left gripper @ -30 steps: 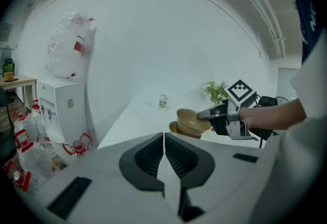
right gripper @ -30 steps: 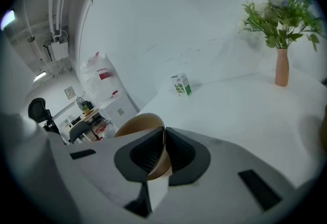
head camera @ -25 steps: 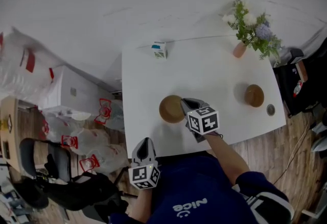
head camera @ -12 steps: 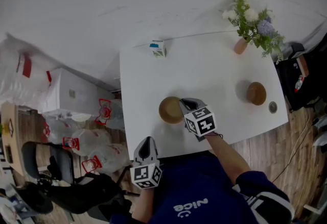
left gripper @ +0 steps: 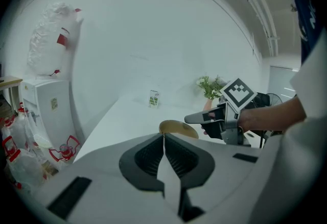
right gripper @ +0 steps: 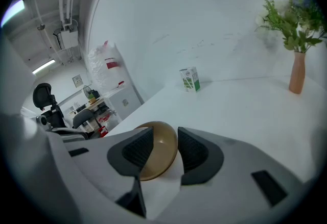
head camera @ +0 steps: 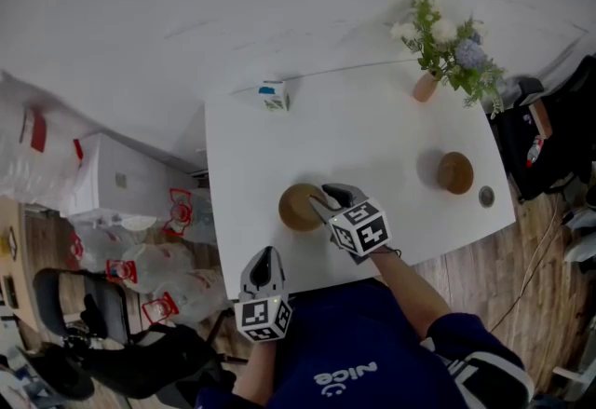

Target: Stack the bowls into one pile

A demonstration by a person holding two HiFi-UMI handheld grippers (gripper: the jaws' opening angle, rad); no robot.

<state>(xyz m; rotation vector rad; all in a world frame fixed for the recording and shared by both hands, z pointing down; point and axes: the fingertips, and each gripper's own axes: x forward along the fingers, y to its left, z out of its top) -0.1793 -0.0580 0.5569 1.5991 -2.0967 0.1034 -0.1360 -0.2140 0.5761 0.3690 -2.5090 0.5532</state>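
Note:
A tan bowl (head camera: 296, 209) sits near the front left of the white table (head camera: 354, 137). My right gripper (head camera: 322, 198) is at its right rim. In the right gripper view the bowl (right gripper: 156, 154) lies between the jaws of my right gripper (right gripper: 164, 134), which are opening, and the pads stand clear of the rim. A second brown bowl (head camera: 455, 172) rests alone at the table's right side. My left gripper (head camera: 264, 260) hovers off the table's front edge. In its own view the left gripper (left gripper: 163, 137) is shut on nothing and faces the bowl (left gripper: 177, 128).
A small milk carton (head camera: 273, 95) stands at the far left corner and a vase of flowers (head camera: 426, 86) at the far right. A small round object (head camera: 486, 197) lies by the right bowl. Plastic bags (head camera: 140, 258) and a chair (head camera: 74, 305) crowd the floor on the left.
The right gripper's jaws have parted around the near bowl's rim. The left gripper has edged slightly toward the table. The bowls stay where they were.

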